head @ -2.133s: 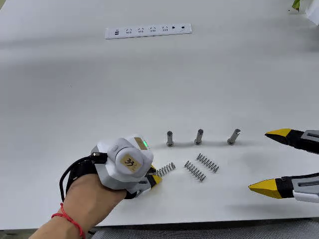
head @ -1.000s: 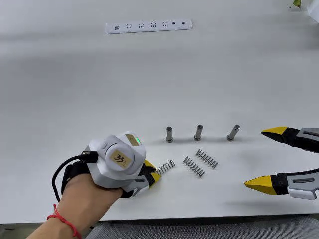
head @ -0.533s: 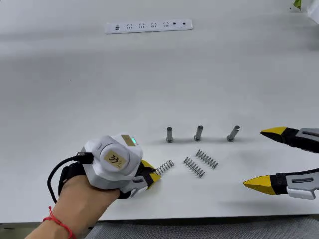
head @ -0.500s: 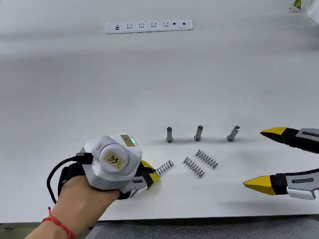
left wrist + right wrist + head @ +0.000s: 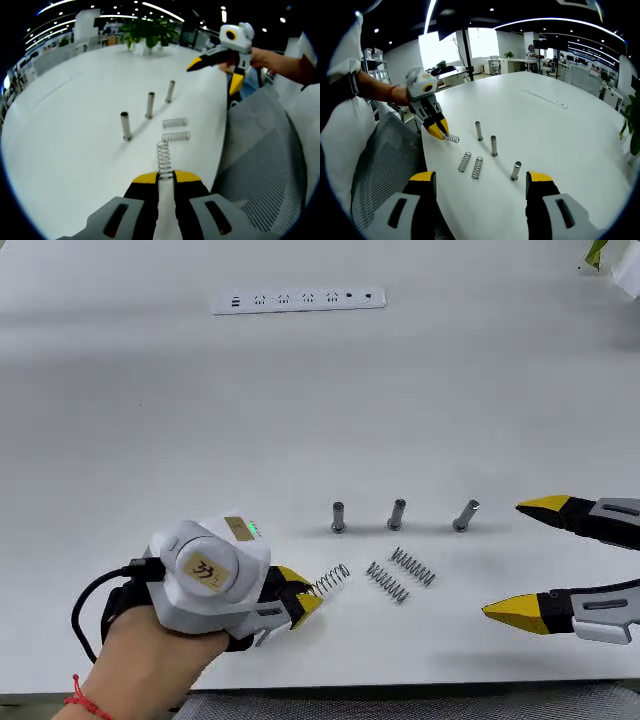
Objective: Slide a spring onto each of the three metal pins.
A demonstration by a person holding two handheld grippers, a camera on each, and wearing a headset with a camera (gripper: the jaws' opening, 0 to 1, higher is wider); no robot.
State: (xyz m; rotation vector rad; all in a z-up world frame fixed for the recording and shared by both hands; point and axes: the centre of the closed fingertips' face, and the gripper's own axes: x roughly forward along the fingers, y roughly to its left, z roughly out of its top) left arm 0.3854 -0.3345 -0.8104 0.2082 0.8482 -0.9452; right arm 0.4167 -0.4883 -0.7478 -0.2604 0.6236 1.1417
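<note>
Three short metal pins (image 5: pixel 338 517) (image 5: pixel 396 514) (image 5: pixel 465 515) stand upright in a row on the white table; the left gripper view shows them too (image 5: pixel 125 126) (image 5: pixel 150 105) (image 5: pixel 170 91). My left gripper (image 5: pixel 305 602) (image 5: pixel 165 176) is shut on the near end of one spring (image 5: pixel 330 580) (image 5: pixel 164 157), which points toward the leftmost pin. Two more springs (image 5: pixel 387 582) (image 5: pixel 412 567) lie loose just in front of the pins. My right gripper (image 5: pixel 520 560) (image 5: pixel 482 180) is open wide to the right of the row, holding nothing.
A white power strip (image 5: pixel 298 301) lies far back on the table (image 5: pixel 150 440). The table's front edge runs close below both grippers, with a grey mesh chair seat (image 5: pixel 400 705) beneath it. A plant (image 5: pixel 600 252) stands at the far right corner.
My left hand has swung its back end to the left and lower, while its tips stay on the spring's end. The right gripper has hardly moved.
</note>
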